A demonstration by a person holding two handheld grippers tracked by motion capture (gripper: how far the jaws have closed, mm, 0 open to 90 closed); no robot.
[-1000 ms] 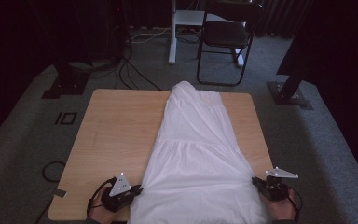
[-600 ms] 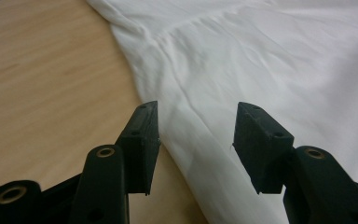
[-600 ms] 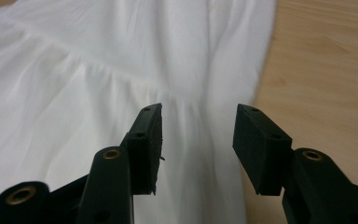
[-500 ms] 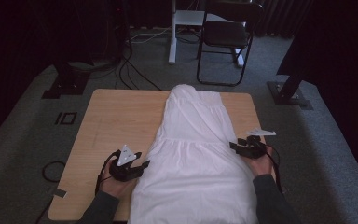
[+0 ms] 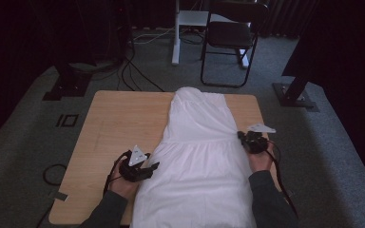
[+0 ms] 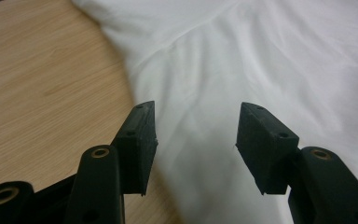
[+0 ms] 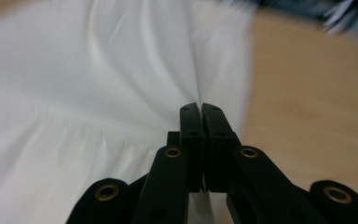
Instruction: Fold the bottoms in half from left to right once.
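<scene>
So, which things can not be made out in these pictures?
- Hem of the white garment: cut off by the bottom edge of the high view.
- Whether the right hand-held gripper pinches cloth: its jaws are together, but the right gripper view is blurred there.
- Table surface under the garment: hidden by the cloth.
- Left hand-held gripper: jaws apart over the garment's edge; contact with the cloth cannot be judged.

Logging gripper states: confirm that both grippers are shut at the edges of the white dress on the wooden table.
Not quite. The left gripper is open: the left gripper view shows its jaws spread over the white dress. The right gripper is shut at the dress's edge on the wooden table.
</scene>
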